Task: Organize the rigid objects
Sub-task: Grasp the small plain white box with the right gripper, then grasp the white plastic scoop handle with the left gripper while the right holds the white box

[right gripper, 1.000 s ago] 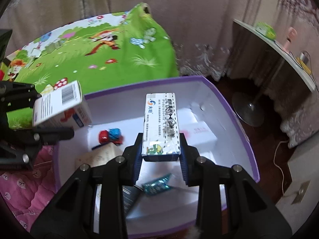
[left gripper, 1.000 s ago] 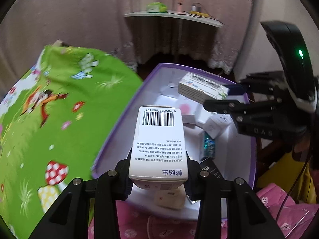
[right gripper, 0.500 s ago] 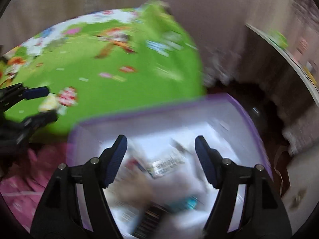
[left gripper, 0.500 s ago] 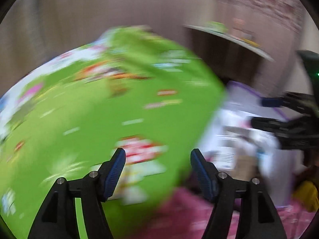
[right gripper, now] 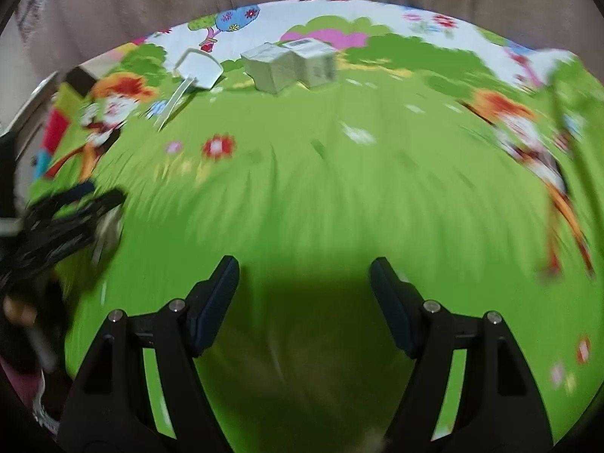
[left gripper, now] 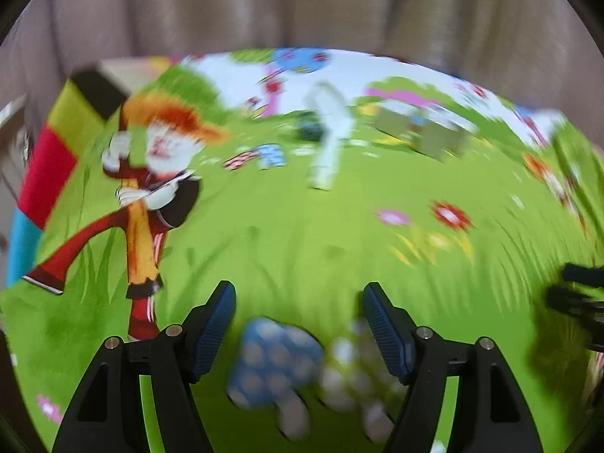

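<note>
Two hand-held grippers hover over a green cartoon-print play mat point(right gripper: 302, 173), both with nothing between their fingers. At the far left of the right wrist view, the left gripper point(right gripper: 75, 207) appears as a dark, motion-blurred shape just above the mat's edge. Further along, near the mat's far side, a white scoop-like object with a thin handle point(right gripper: 198, 70) lies just beside a printed cartoon figure point(right gripper: 113, 109). To its right, two small cardboard boxes point(right gripper: 290, 64) sit touching each other, one showing a barcode label on top; these are the rigid objects still out on the mat, well apart from both grippers. In the foreground, the right gripper point(right gripper: 304, 298) has its blue-padded fingers spread wide over its own shadow.

The left wrist view is heavily blurred. The same white scoop point(left gripper: 326, 139) and the boxes point(left gripper: 422, 132) smear across the mat's far half. The left gripper point(left gripper: 299, 321) holds its fingers wide apart above printed spotted mushrooms point(left gripper: 275, 362), and the right gripper's dark tips point(left gripper: 577, 294) intrude at the right edge. A beige curtain point(left gripper: 302, 3) hangs behind the mat
</note>
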{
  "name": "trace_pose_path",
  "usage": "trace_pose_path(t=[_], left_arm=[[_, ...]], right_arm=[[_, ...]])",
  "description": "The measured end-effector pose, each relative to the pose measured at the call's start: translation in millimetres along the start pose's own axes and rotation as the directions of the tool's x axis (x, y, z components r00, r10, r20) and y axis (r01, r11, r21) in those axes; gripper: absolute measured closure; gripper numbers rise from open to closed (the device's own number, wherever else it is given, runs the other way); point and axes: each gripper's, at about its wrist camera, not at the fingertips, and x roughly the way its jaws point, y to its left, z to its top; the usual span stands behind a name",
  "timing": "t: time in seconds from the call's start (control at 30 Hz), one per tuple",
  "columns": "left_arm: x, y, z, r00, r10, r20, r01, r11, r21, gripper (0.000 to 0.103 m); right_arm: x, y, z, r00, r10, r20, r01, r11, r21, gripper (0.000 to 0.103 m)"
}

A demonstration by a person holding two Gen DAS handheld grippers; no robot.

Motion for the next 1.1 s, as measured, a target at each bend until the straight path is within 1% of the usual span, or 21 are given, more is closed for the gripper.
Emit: trace_pose_path(t=[0.03, 0.1, 0.17, 0.2, 0.3, 0.37, 0.43, 0.47, 0.5, 0.53, 0.57, 0.6, 0.67, 0.77, 0.8, 0.87, 0.93, 1.03, 1.07, 1.1], left_arm=[[6.0, 4.8, 5.1, 1.0, 0.004, -0.009, -0.004, 1.0, -0.015, 0.031], [16.7, 7.9, 14.1, 1.0, 0.005, -0.016, -0.005, 1.0, -0.018, 0.028], [21.3, 6.6, 20.0, 1.0, -0.004, -0.022, 0.004, 1.0, -0.003, 0.02], [23.9, 4.2, 20.9, 1.0, -0.004, -0.027, 0.004, 1.0, 0.007, 0.018], [21.5, 0.5, 17.7, 1.0, 0.0, -0.022, 0.0, 1.0, 0.014, 0.017], [19.2, 2.3, 16.1, 1.0, -0.003, -0.022, 0.003, 1.0, 0.0, 0.017], [22.8, 1.9, 19.7, 1.0, 0.006, -0.024, -0.006, 1.0, -0.002, 0.015], [22.6, 1.7, 19.7, 1.0, 0.008, -0.025, -0.008, 1.0, -0.001, 0.015], [23.1, 2.2, 20.1, 1.0, 0.007, -0.026, -0.007, 1.0, -0.002, 0.014], [23.0, 2.5, 20.1, 1.0, 0.006, -0.027, -0.006, 1.0, -0.003, 0.013], [23.2, 2.4, 20.1, 1.0, 0.006, -0.028, -0.006, 1.0, -0.003, 0.012], [23.5, 2.1, 19.9, 1.0, 0.008, -0.03, -0.009, 1.0, -0.002, 0.011], [24.0, 2.1, 20.1, 0.999, 0.012, -0.034, -0.012, 1.0, -0.005, 0.009], [27.2, 3.6, 21.3, 0.998, 0.019, -0.052, -0.02, 1.0, -0.014, 0.0], [28.4, 4.6, 22.2, 0.998, 0.018, -0.055, -0.018, 1.0, -0.013, 0.0], [28.4, 4.3, 22.1, 0.998, 0.02, -0.056, -0.02, 1.0, -0.013, 0.0], [28.5, 4.8, 22.3, 0.998, 0.02, -0.058, -0.021, 1.0, -0.014, 0.0], [28.1, 4.9, 22.0, 0.998, 0.031, -0.061, -0.032, 0.999, -0.022, 0.0], [27.6, 4.8, 21.3, 0.997, 0.037, -0.062, -0.039, 0.999, -0.029, 0.0], [27.2, 4.8, 21.6, 0.997, 0.045, -0.069, -0.047, 0.998, -0.038, 0.0]], right_arm=[[12.2, 8.0, 13.5, 1.0, -0.022, 0.017, 0.022, 1.0, -0.001, 0.027], [36.1, 20.5, 42.9, 0.998, -0.051, 0.032, 0.051, 0.999, 0.005, 0.023], [55.7, 30.8, 68.6, 0.997, -0.063, 0.05, 0.062, 0.998, 0.024, 0.023], [64.2, 35.6, 80.7, 0.996, -0.072, 0.056, 0.07, 0.997, 0.031, 0.023], [89.2, 47.3, 114.8, 0.994, -0.09, 0.062, 0.087, 0.995, 0.047, 0.023], [103.7, 53.4, 134.8, 0.994, -0.092, 0.059, 0.089, 0.995, 0.049, 0.023], [111.3, 57.5, 143.8, 0.992, -0.115, 0.06, 0.113, 0.993, 0.034, 0.023], [113.1, 57.7, 145.8, 0.99, -0.125, 0.065, 0.123, 0.992, 0.028, 0.03], [112.2, 57.0, 145.4, 0.988, -0.138, 0.076, 0.137, 0.99, 0.02, 0.051], [109.9, 55.0, 144.2, 0.985, -0.148, 0.086, 0.147, 0.989, 0.011, 0.057], [106.8, 50.0, 141.0, 0.988, -0.123, 0.089, 0.123, 0.992, 0.007, 0.059], [103.2, 46.5, 137.0, 0.99, -0.105, 0.09, 0.105, 0.995, 0.004, 0.061], [94.0, 39.5, 124.1, 0.994, -0.068, 0.089, 0.072, 0.997, -0.035, 0.061], [75.6, 29.6, 96.6, 0.995, -0.029, 0.092, 0.039, 0.994, -0.102, 0.061], [68.5, 25.1, 86.2, 0.996, -0.019, 0.09, 0.03, 0.991, -0.127, 0.061], [56.8, 12.9, 70.3, 0.995, -0.029, 0.096, 0.045, 0.986, -0.16, 0.061], [45.4, -4.9, 57.3, 0.994, -0.035, 0.103, 0.051, 0.986, -0.156, 0.061], [32.7, -35.7, 46.1, 0.991, -0.07, 0.114, 0.083, 0.99, -0.112, 0.061], [29.4, -45.7, 44.3, 0.991, -0.069, 0.114, 0.08, 0.993, -0.089, 0.064], [27.1, -53.7, 43.4, 0.989, -0.088, 0.116, 0.097, 0.993, -0.07, 0.064]])
